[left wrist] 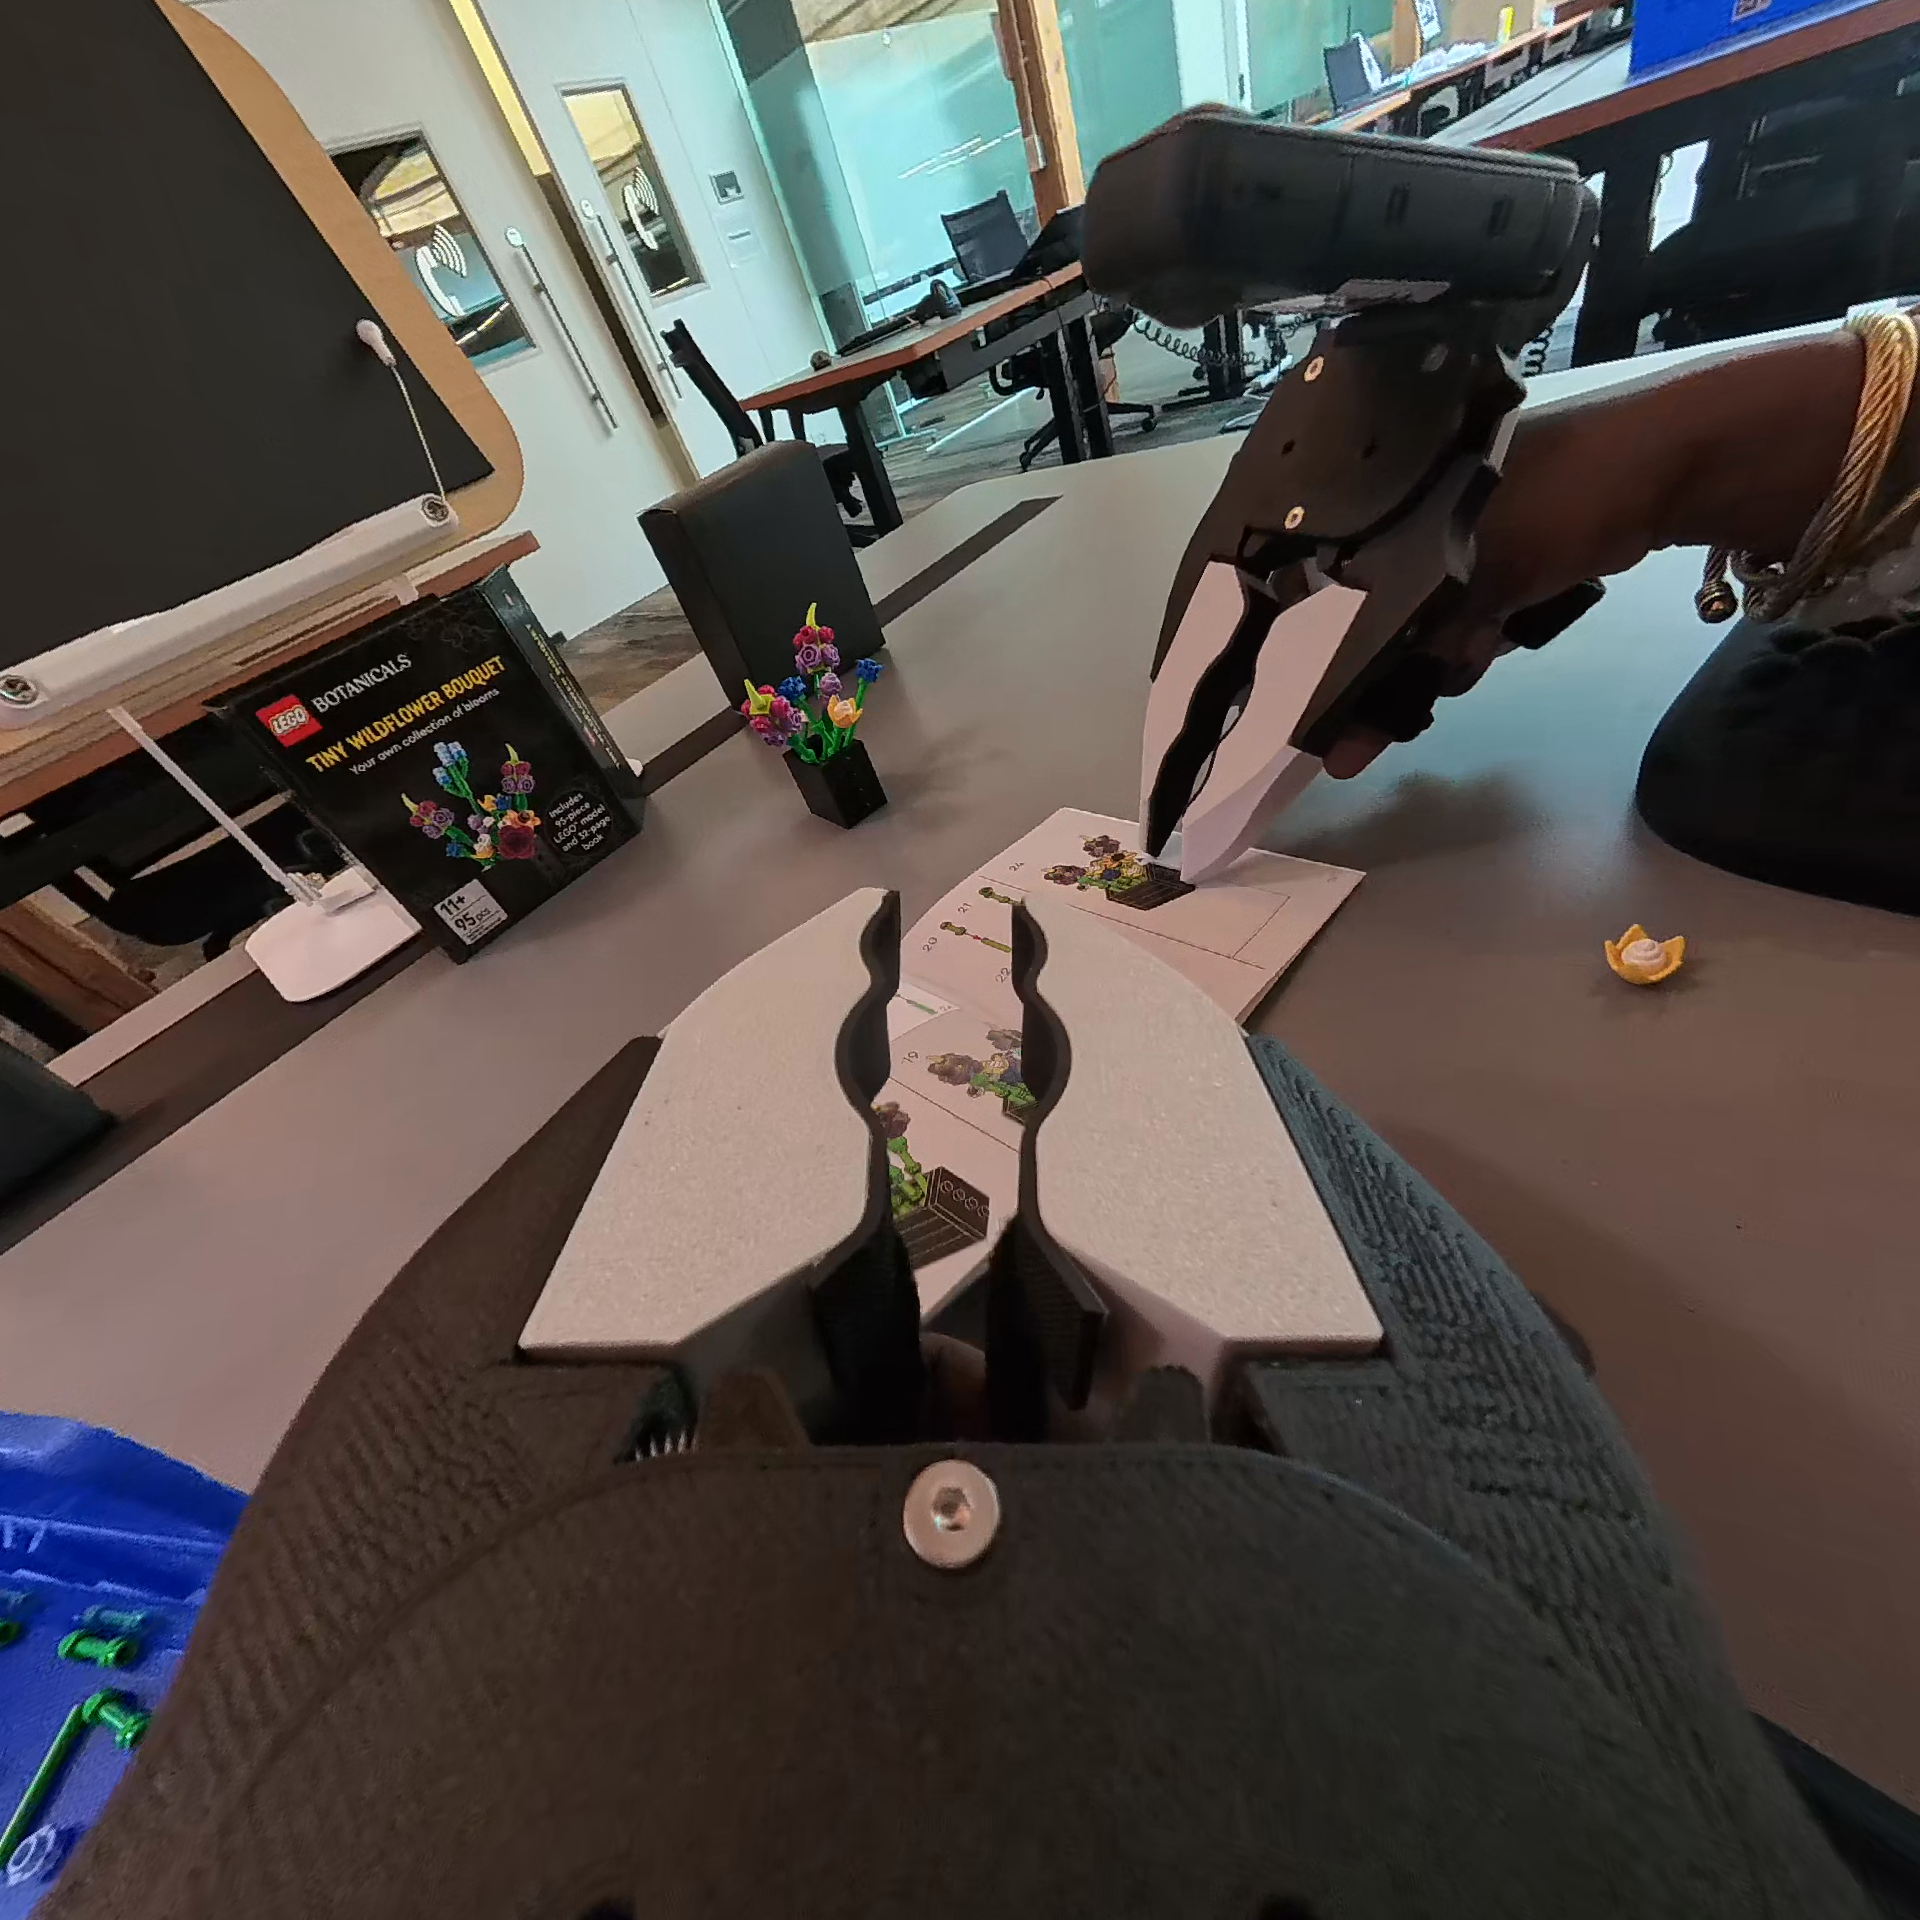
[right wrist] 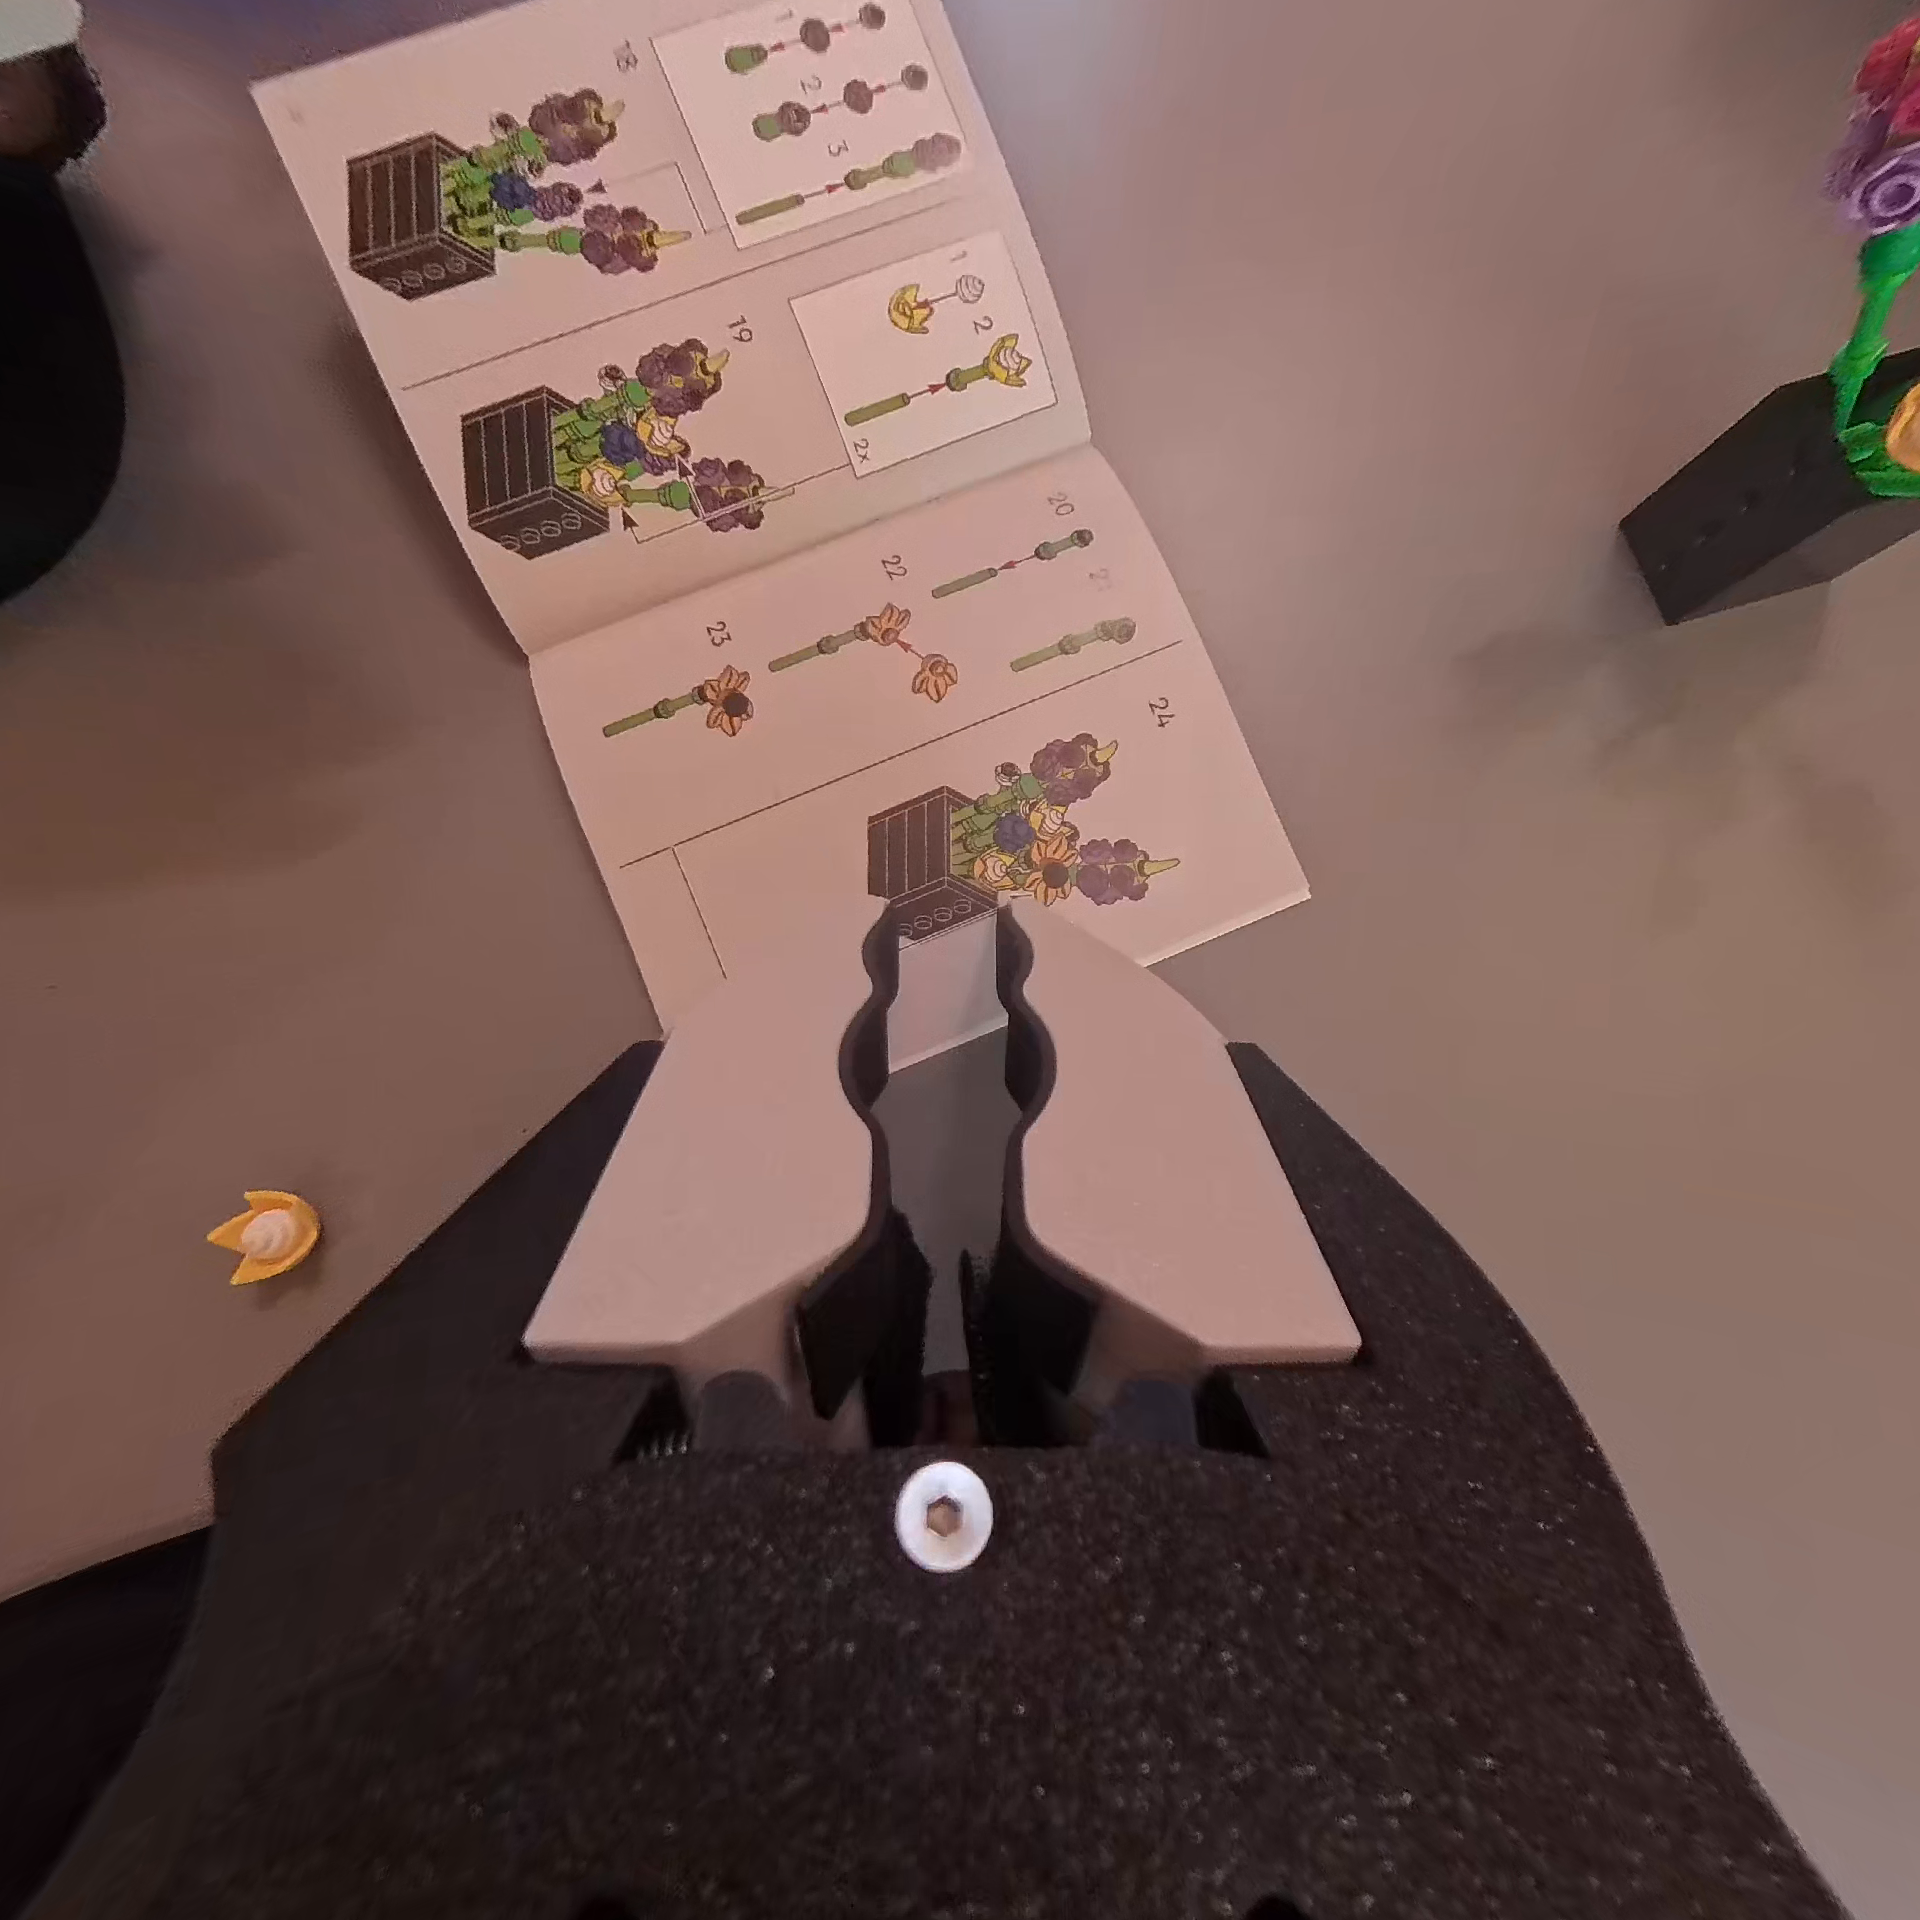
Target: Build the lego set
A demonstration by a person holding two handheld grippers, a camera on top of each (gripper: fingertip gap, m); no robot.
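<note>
An open instruction booklet (left wrist: 1247, 925) lies on the grey table (left wrist: 1507, 1195). My left gripper (left wrist: 951, 914) is open and empty, low over the booklet's near page. My right gripper (left wrist: 1184, 868) points down with its tips on the booklet's far page. In the right wrist view the right gripper (right wrist: 945, 920) is open and empty, its tips at the lower page of the booklet (right wrist: 831, 468). A built lego bouquet in a black pot (left wrist: 826, 727) stands beyond the booklet; it also shows in the right wrist view (right wrist: 1766, 499). A loose yellow flower piece (left wrist: 1645, 956) lies on the table, apart from both grippers (right wrist: 265, 1236).
The black lego set box (left wrist: 447, 769) stands at the left beside a white stand base (left wrist: 322, 935). A black box (left wrist: 758, 561) stands behind the bouquet. A blue tray (left wrist: 73, 1558) with green stem pieces is at the near left. A person's hand with gold bracelets (left wrist: 1870, 457) holds the right gripper. About 15 centimeters separates my left fingertips from my right. It is some 11 centimeters from my right tips to the loose yellow flower piece (left wrist: 1645, 956).
</note>
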